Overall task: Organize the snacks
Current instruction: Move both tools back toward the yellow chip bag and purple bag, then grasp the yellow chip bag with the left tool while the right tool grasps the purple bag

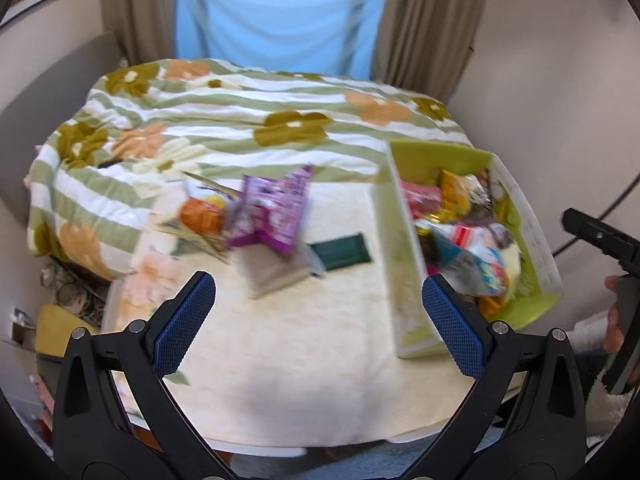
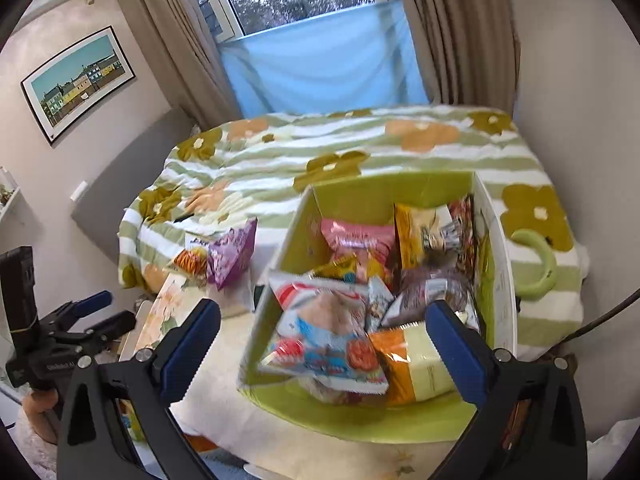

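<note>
Loose purple snack bag [image 1: 276, 208] lies far-left of the box [image 1: 404, 264], dead ahead of left hand-held gripper [image 1: 316, 324], nearer it; right hand-held gripper [image 2: 324, 354] over box. Both spread, empty.

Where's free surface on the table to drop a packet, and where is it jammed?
Free: cream cloth between the near table edge, the green box on the right and the loose pile behind. Crowded: the pile itself, purple packet, orange packet and dark green bar; the box is heaped with snacks. Both grippers, left and right, open.

Open left gripper [image 1: 318, 322] faces blurred, seemingly purple snack packet [image 1: 274, 210] beside green box [image 1: 404, 280].
</note>
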`<state>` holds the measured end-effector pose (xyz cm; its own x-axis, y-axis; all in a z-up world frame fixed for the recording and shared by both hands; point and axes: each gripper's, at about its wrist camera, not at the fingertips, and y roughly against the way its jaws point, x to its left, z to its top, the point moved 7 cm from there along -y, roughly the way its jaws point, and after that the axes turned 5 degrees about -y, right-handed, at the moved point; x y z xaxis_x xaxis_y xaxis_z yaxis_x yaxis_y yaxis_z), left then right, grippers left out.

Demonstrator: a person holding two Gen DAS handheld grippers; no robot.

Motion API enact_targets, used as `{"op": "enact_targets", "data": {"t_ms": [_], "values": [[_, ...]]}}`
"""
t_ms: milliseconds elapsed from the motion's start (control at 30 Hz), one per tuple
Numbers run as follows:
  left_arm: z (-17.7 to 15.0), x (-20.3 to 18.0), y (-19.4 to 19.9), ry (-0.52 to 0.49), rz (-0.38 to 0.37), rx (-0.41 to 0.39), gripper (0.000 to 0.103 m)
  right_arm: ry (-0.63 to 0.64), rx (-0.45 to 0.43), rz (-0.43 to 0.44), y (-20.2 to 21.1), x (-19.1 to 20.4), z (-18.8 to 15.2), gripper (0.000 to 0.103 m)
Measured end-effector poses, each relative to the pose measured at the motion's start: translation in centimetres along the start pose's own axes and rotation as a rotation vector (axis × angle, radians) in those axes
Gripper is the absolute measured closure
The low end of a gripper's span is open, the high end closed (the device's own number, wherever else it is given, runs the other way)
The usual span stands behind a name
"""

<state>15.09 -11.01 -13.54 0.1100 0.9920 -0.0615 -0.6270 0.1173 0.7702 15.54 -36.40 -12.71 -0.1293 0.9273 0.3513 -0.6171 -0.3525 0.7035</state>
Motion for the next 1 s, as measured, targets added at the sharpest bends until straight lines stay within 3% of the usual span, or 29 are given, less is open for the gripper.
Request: {"op": "enact_targets", "data": {"t_ms": [200, 567, 1000], "values": [[1.1, 6.5, -0.9, 0.011, -0.012, 0.010, 0.001, -0.029, -0.045, -0.002, -1.0, 4.6, 1.4, 0.001], [4.1, 15.7, -5.9, -0.056, -0.088, 0.093, 0.001, -0.098, -0.011, -0.007, -8.7, 14.0, 2.1, 0.001], [5.8, 19.3, -14.9, -0.189, -0.178, 0.183, 0.001, -0.269, 0.051, -0.075, -18.6, 17.3, -0.1, 0.001]]}}
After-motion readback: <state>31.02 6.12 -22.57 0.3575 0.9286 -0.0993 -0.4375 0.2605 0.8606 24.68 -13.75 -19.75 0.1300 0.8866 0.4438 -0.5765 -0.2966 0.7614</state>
